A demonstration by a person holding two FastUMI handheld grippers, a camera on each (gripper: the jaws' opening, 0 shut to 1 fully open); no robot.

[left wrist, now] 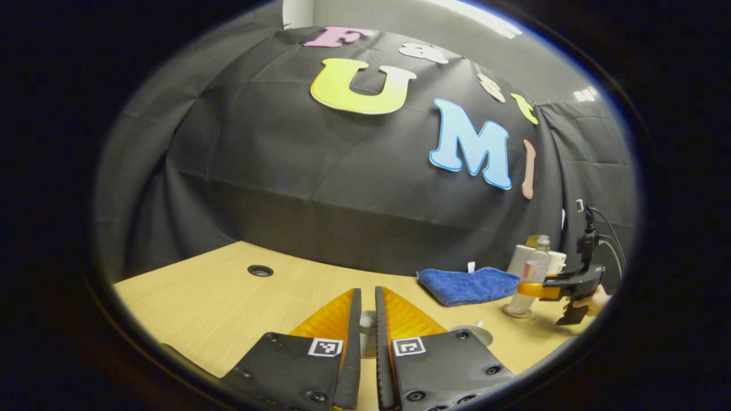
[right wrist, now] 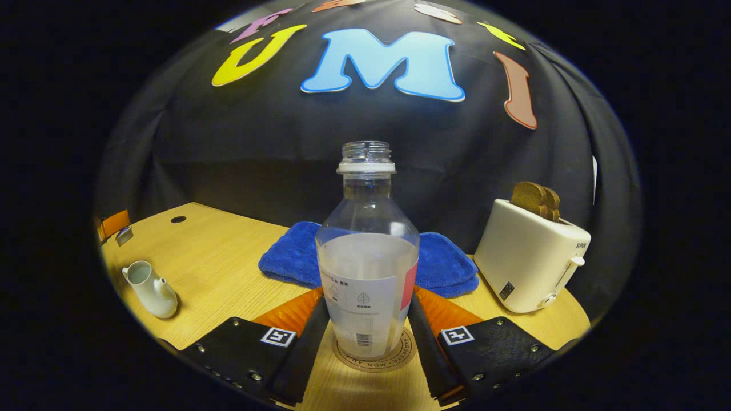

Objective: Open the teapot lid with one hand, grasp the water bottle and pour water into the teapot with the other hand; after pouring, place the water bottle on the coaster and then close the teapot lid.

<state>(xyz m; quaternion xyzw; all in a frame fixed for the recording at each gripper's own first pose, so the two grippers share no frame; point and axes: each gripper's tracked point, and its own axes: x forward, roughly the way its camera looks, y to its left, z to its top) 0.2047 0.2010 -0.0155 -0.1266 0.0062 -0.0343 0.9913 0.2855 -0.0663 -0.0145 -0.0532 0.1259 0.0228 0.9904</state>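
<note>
The water bottle [right wrist: 365, 268], clear, uncapped and about half full, stands upright on the round coaster [right wrist: 394, 358]. My right gripper [right wrist: 368, 297] is shut on it, one finger on each side of its lower body. In the left gripper view the bottle [left wrist: 534, 268] and the right gripper [left wrist: 539, 290] are at the far right, with a hand [left wrist: 594, 299] behind. The white teapot [right wrist: 151, 291] sits lidless on the table at the left. My left gripper [left wrist: 367, 291] is shut on the small white lid knob [left wrist: 365, 321]. A pale round rim [left wrist: 474, 334] peeks out right of its fingers.
A folded blue cloth [right wrist: 285, 257] lies behind the bottle. A cream toaster [right wrist: 528, 260] with toast [right wrist: 534, 200] stands at the right. The wooden table [left wrist: 217, 308] has a cable hole [left wrist: 260, 270] at the left. The left gripper [right wrist: 114, 225] shows at the far left edge.
</note>
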